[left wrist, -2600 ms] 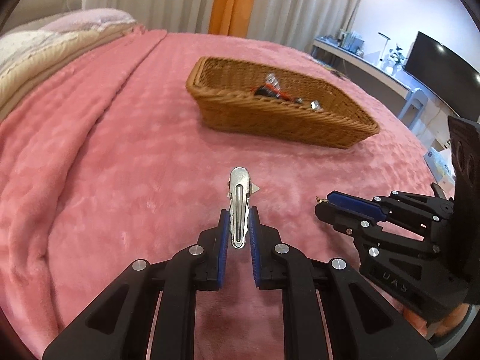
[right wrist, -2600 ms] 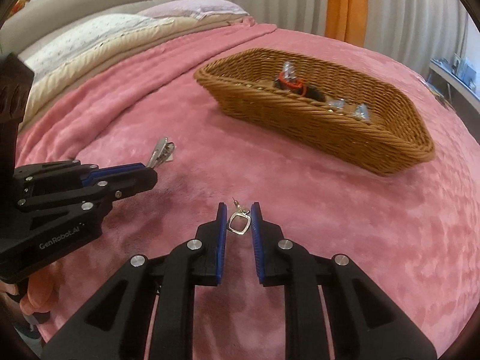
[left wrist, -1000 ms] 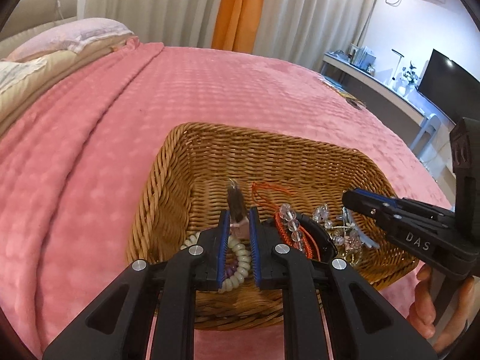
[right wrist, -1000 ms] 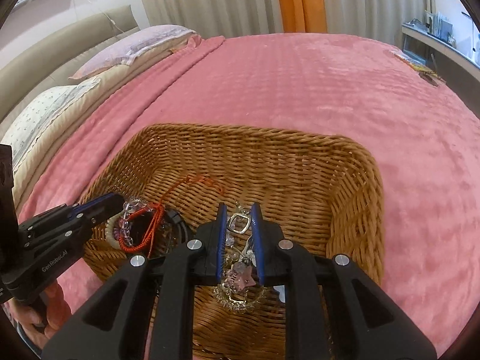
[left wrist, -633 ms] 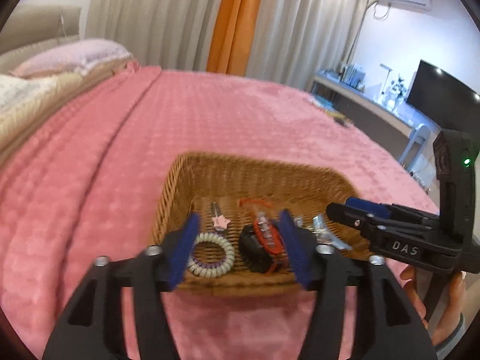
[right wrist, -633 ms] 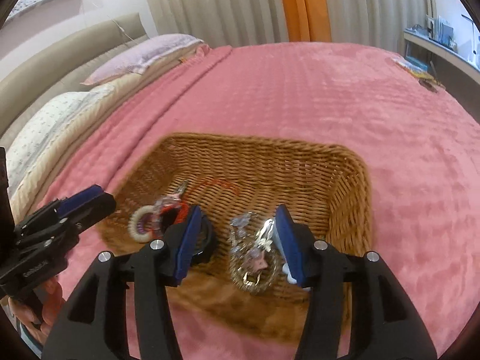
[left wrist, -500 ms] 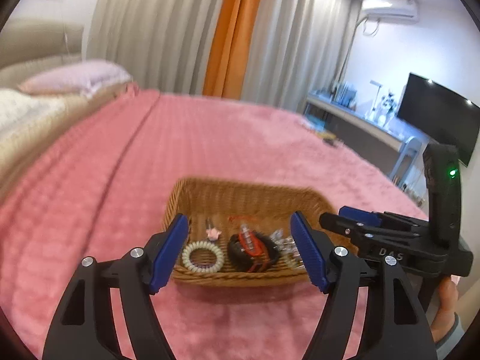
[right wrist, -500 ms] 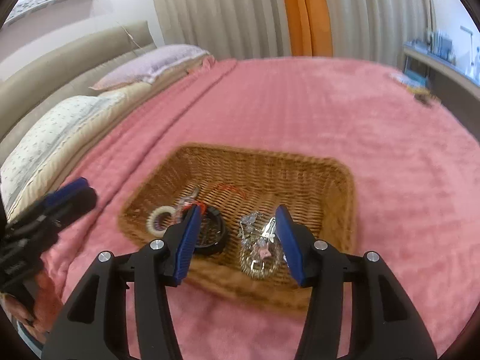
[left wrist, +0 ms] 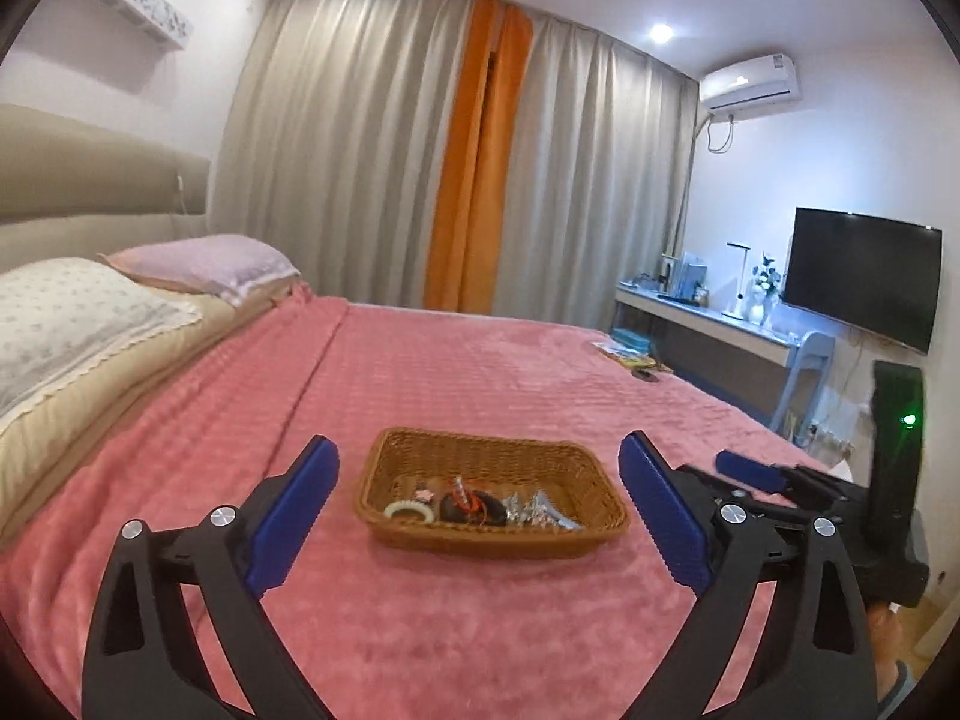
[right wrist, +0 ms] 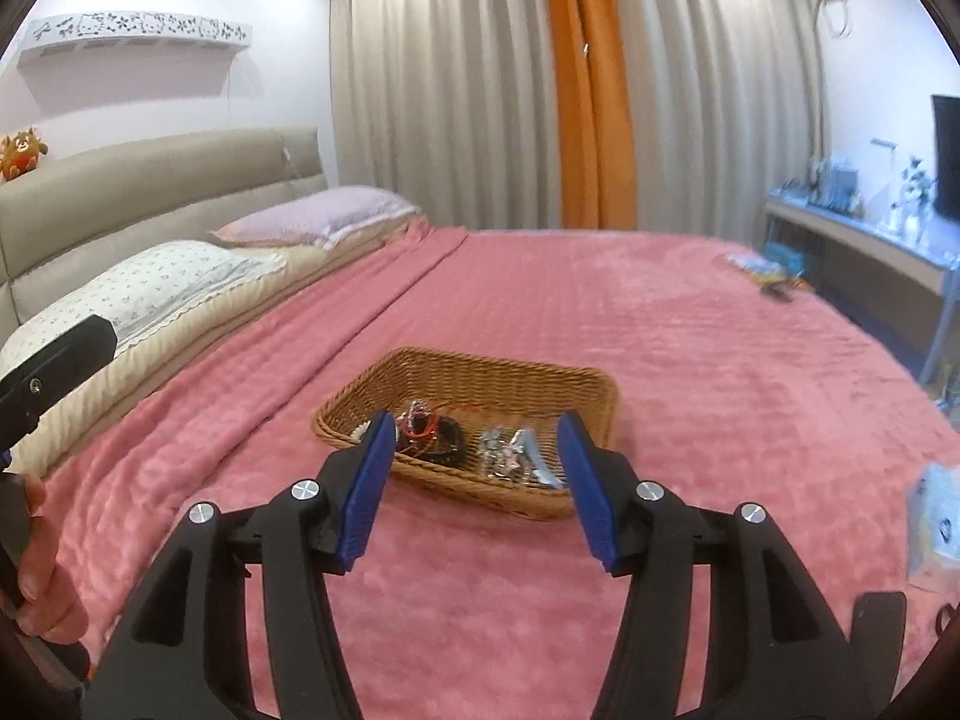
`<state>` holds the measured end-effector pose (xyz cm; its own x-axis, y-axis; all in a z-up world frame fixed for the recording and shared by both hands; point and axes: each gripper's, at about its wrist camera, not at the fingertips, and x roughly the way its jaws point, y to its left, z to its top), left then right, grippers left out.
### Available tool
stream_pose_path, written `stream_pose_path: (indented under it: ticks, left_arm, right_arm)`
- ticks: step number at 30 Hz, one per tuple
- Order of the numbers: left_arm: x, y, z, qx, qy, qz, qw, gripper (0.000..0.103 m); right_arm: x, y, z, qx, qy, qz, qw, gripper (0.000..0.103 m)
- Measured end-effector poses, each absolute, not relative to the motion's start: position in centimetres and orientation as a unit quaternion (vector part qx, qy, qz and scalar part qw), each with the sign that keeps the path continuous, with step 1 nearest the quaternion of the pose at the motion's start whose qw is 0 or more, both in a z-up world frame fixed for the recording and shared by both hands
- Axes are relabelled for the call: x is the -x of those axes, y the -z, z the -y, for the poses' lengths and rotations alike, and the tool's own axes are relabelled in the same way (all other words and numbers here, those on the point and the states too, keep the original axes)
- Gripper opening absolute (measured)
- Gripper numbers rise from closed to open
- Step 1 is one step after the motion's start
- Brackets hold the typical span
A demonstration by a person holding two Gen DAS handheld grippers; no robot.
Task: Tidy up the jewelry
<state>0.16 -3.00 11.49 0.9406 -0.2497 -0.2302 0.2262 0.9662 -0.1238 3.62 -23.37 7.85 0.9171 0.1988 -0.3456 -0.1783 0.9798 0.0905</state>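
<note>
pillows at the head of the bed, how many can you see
2. A white patterned pillow lies nearest the camera on the left, and a lilac pillow lies just beyond it, closer to the curtains. The fisheye edge cuts off the bed's near-left side, so more may be hidden.

One wicker basket point(left wrist: 492, 456), two pillows point(left wrist: 72, 312), two tools point(left wrist: 474, 498).

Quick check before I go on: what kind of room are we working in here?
A bedroom, almost certainly. The basket of jewelry sits on a bed with a pink blanket, pillows lie against a padded headboard, and a TV hangs above a desk opposite.
</note>
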Motion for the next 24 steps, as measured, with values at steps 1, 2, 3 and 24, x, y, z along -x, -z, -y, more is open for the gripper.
stream_pose_path:
  ticks: [1,2,3,24]
  left_arm:
    - [0.5,-10.9,3.2,0.045,0.113,-0.115,0.986,0.092]
    - [0.8,-10.4,3.2,0.043,0.107,-0.109,0.987,0.092]
    - [1.2,-9.7,3.2,0.039,0.096,-0.102,0.989,0.092]
    - [-2.6,-0.1,5.2,0.01,0.0,-0.14,0.99,0.094]
  right_arm:
    - [-2.9,-7.4,23.5,-0.03,-0.091,-0.168,0.981,0.054]
    - [-2.3,-6.8,23.6,-0.032,-0.084,-0.157,0.983,0.059]
    - [-1.8,-6.2,24.0,-0.033,-0.079,-0.149,0.985,0.064]
    - [-3.4,0.3,23.6,0.005,-0.035,-0.132,0.991,0.07]
